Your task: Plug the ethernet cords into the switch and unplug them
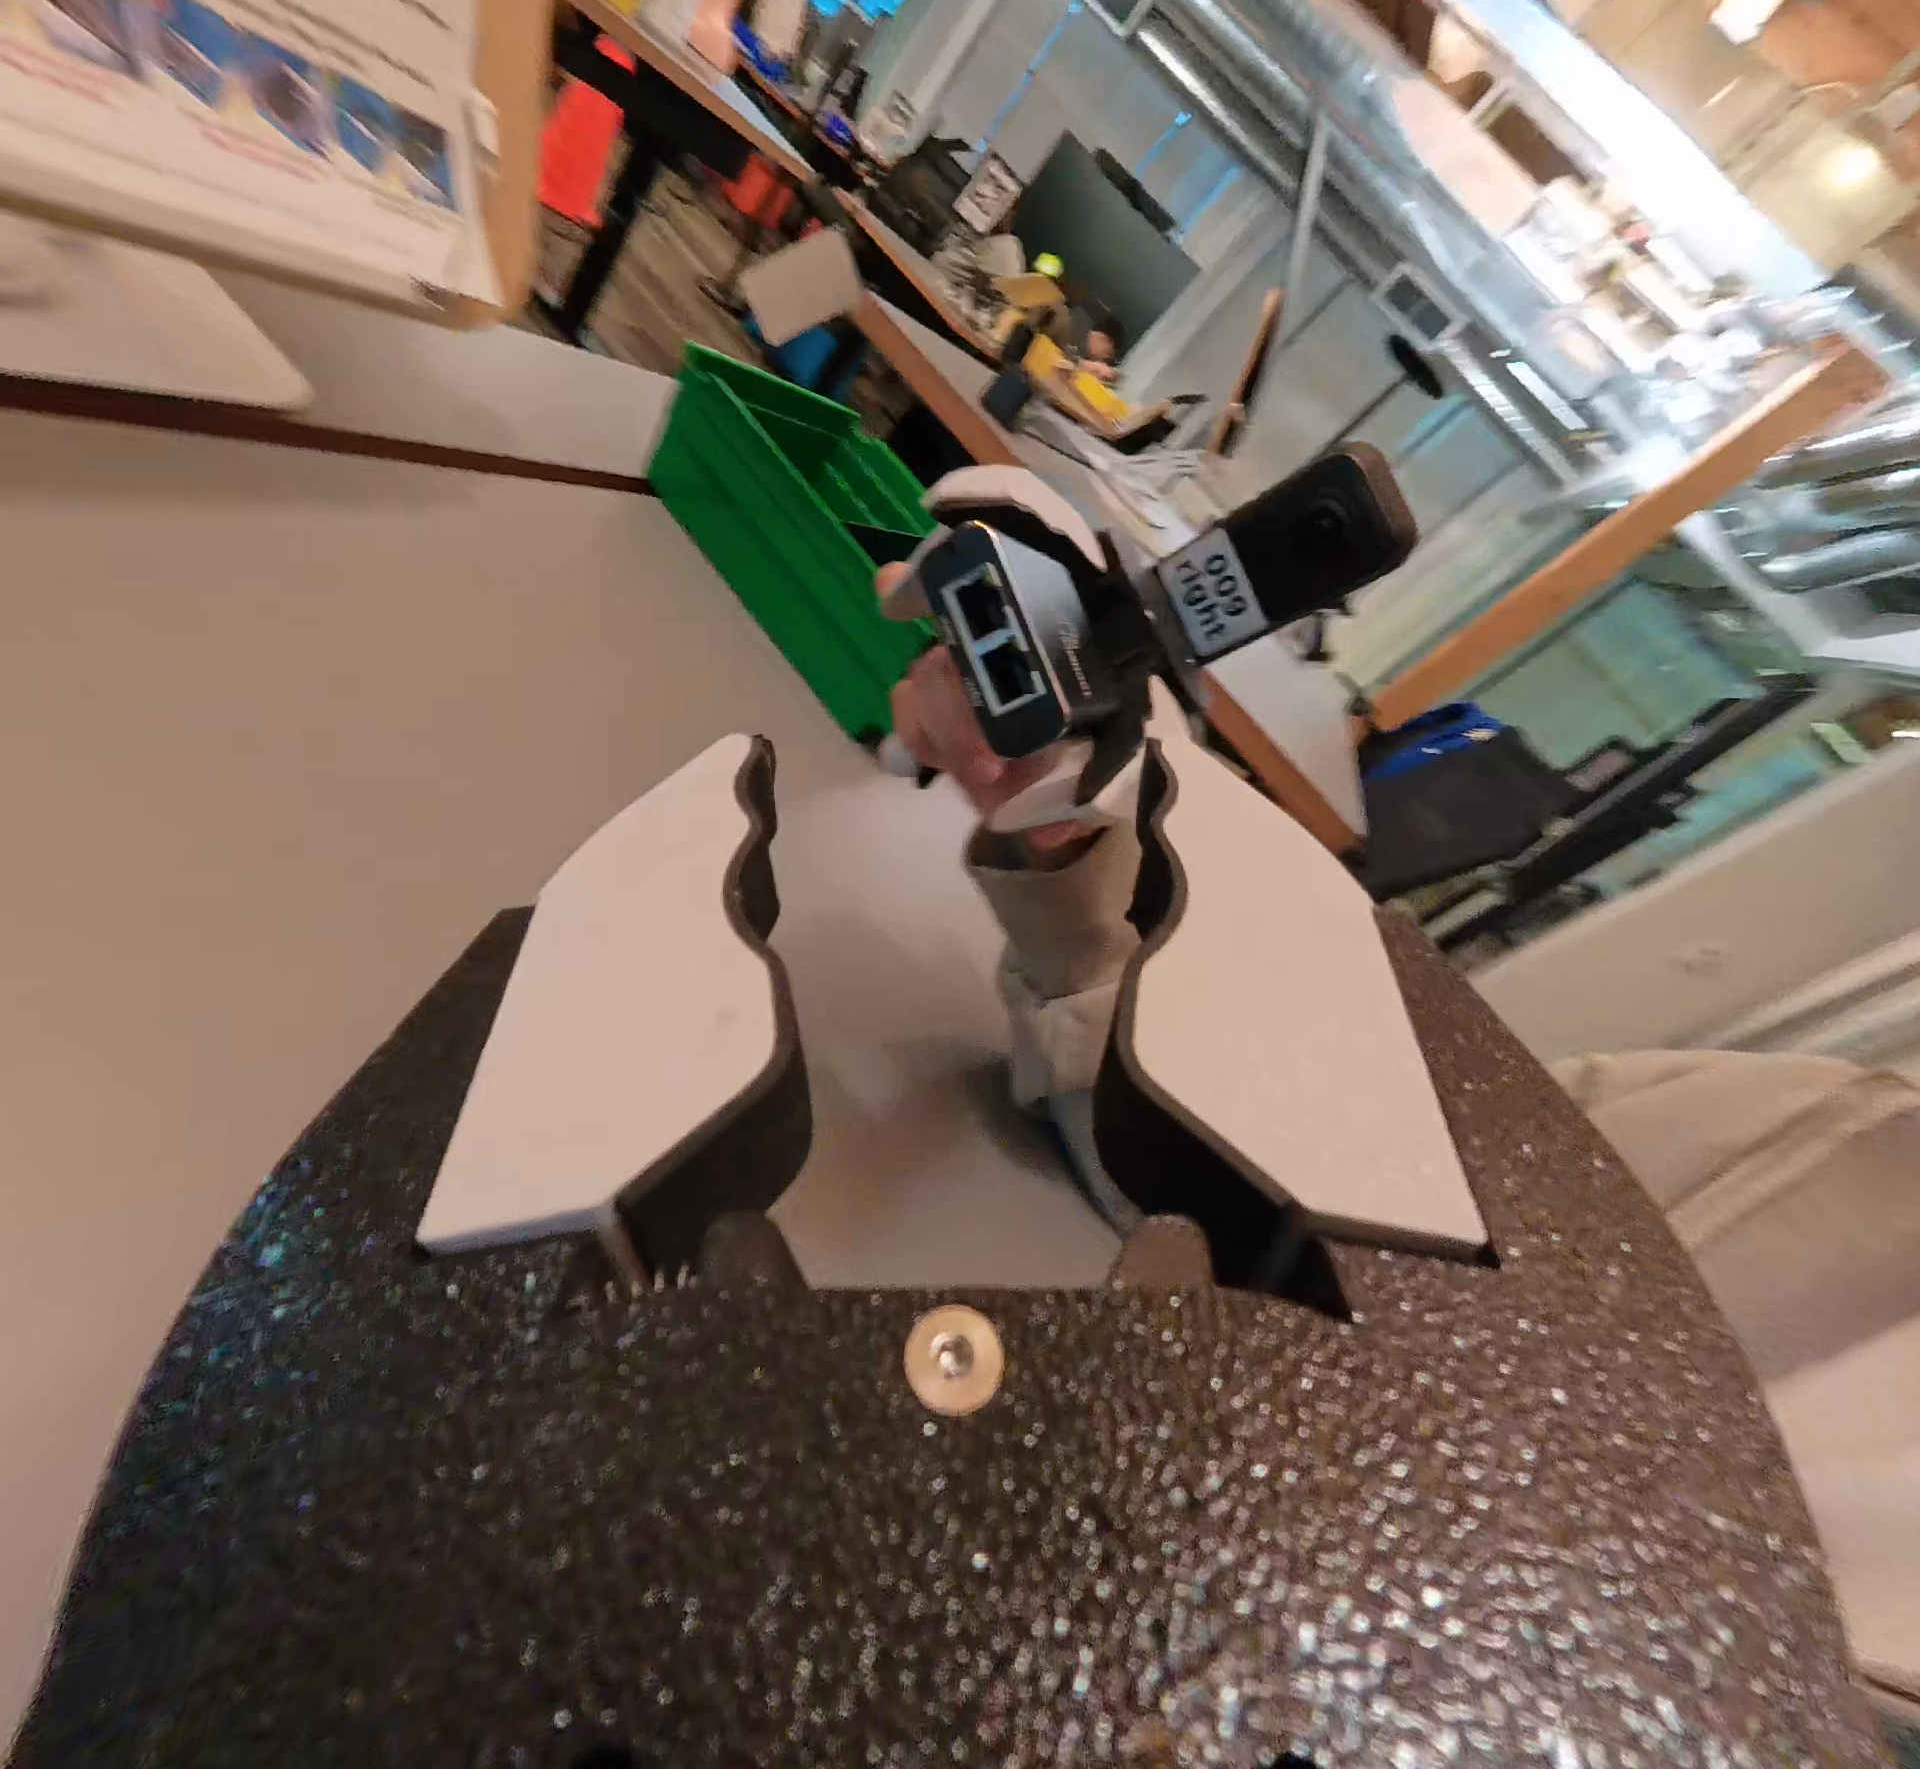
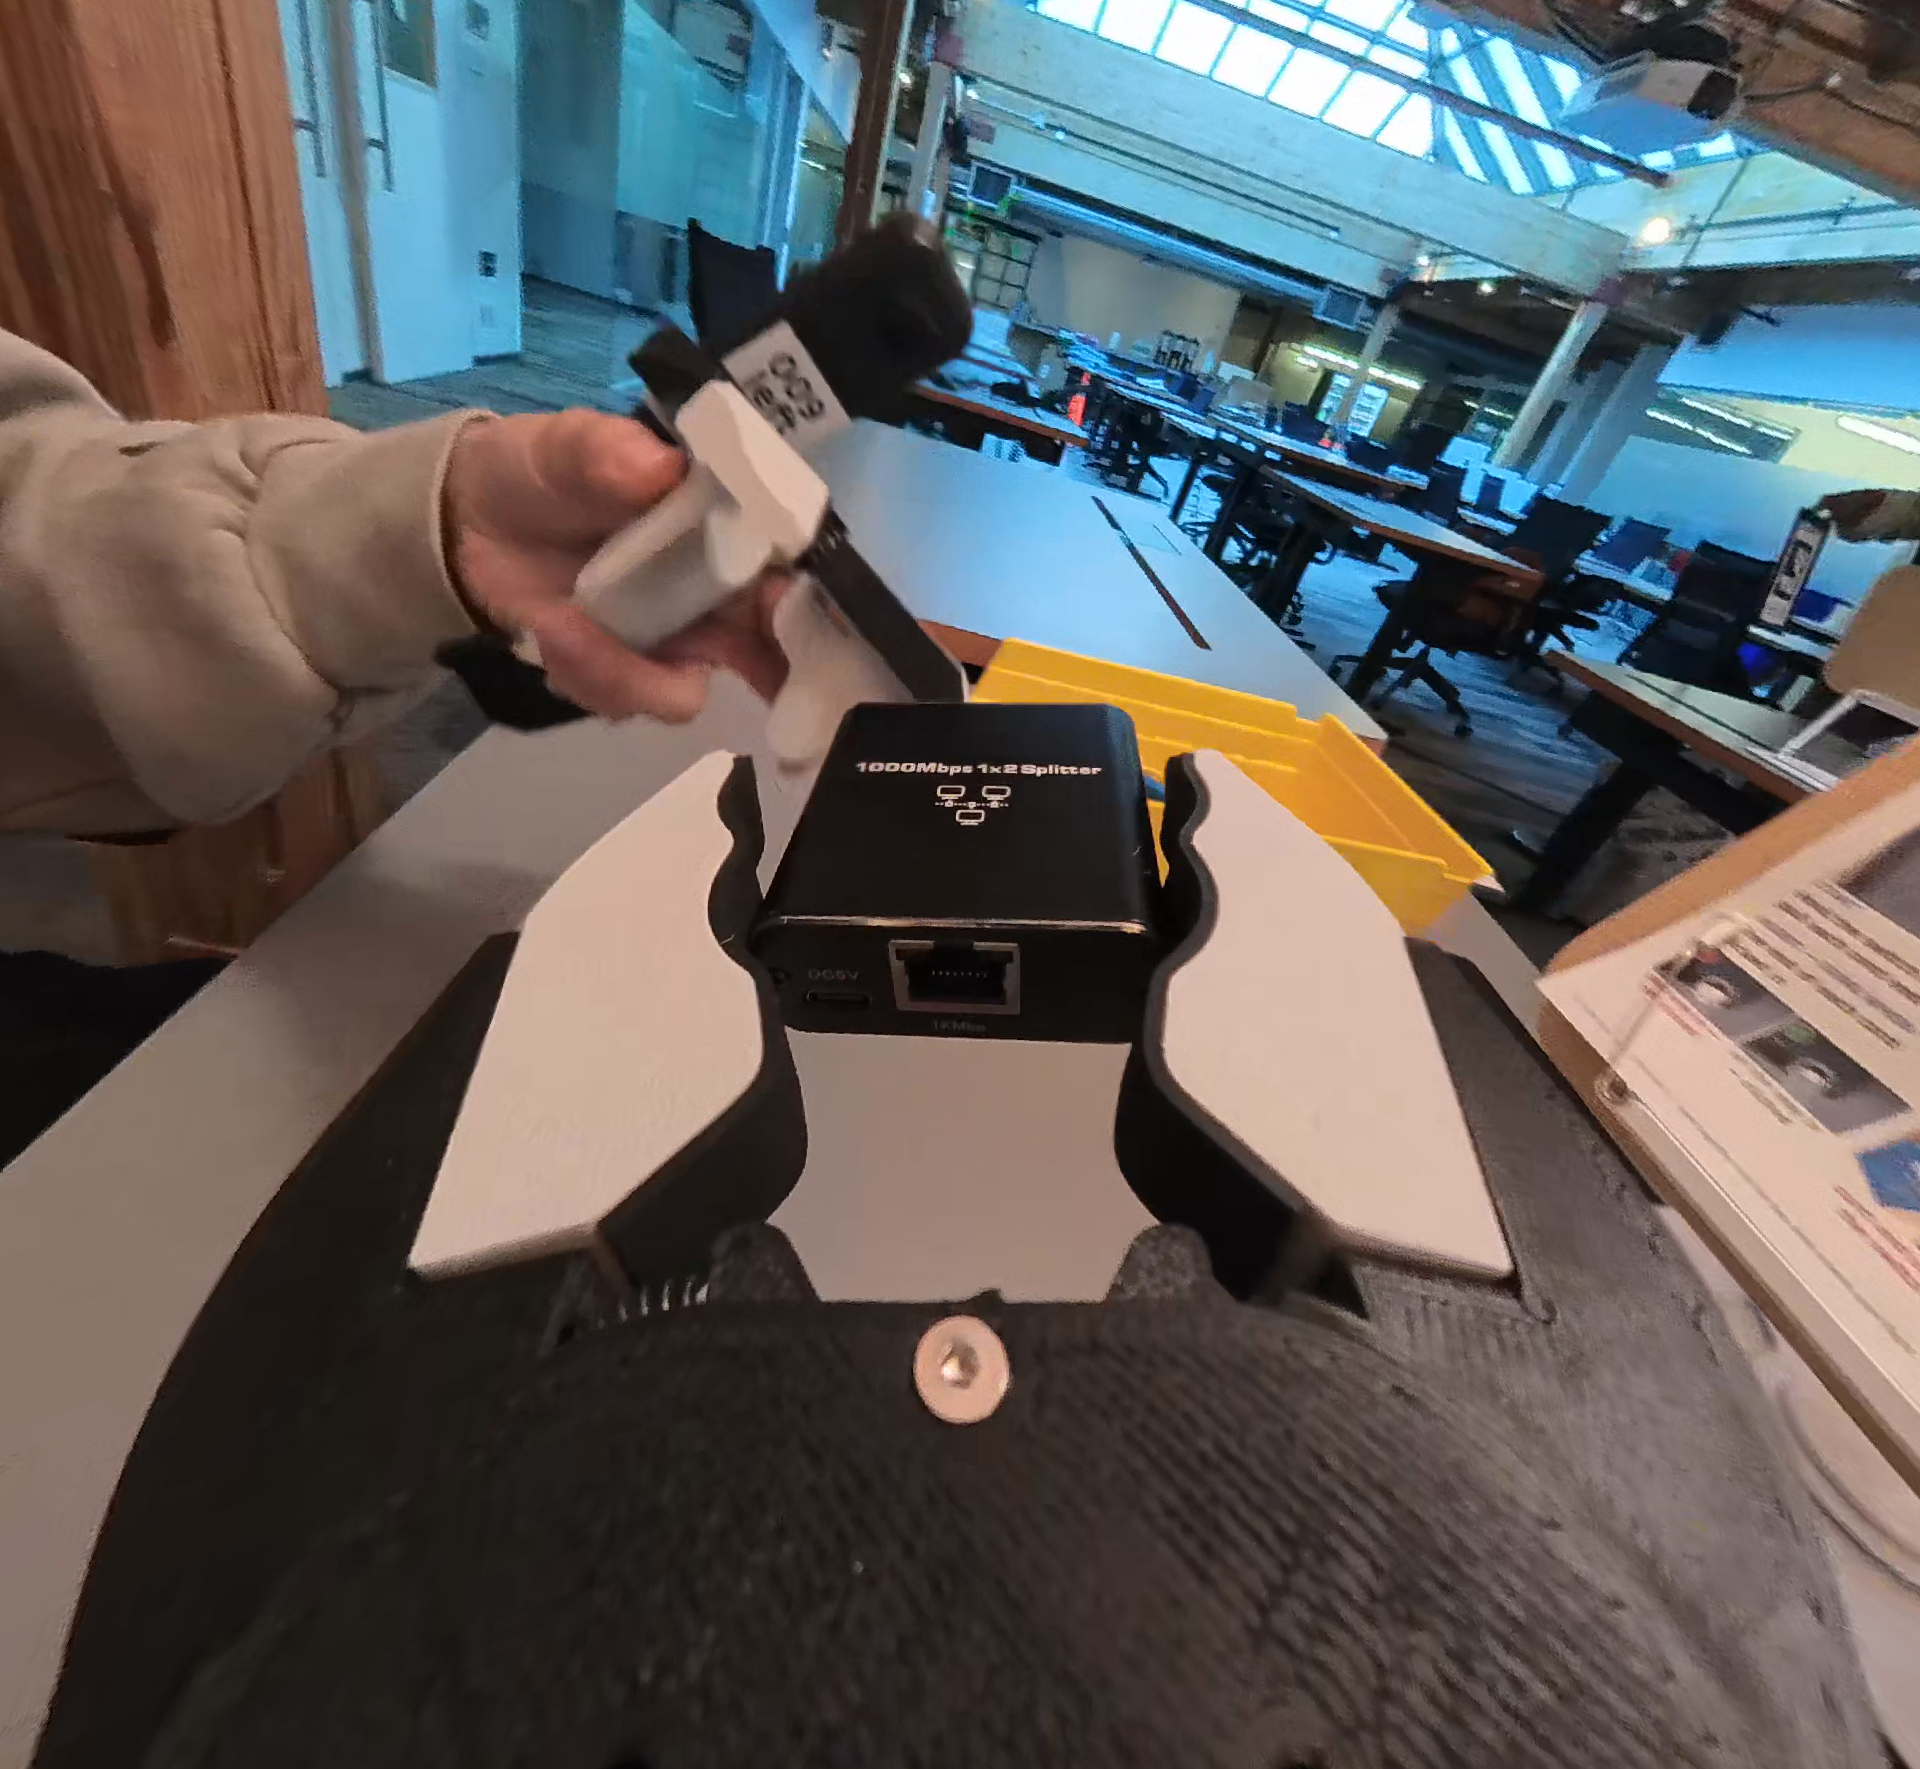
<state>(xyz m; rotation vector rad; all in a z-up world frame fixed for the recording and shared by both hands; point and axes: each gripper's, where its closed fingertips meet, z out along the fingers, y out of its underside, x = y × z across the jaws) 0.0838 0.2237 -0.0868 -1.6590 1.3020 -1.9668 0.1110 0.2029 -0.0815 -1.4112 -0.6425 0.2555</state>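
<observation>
1. Right tongs, centre of the right wrist view: pinching the black switch by its two sides.
2. Switch: held above the counter; long axis runs along the fingers, single-port end facing the camera.
3. Left tongs, centre of the left wrist view: spread, holding nothing.
4. Beyond them, mid-frame, the switch shows its two-port end.
5. Green bin behind, left of centre; yellow bin right of centre.

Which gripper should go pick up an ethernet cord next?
Left. The left gripper is open and empty, while the right gripper is shut on the black switch. No cord is in view.
</observation>
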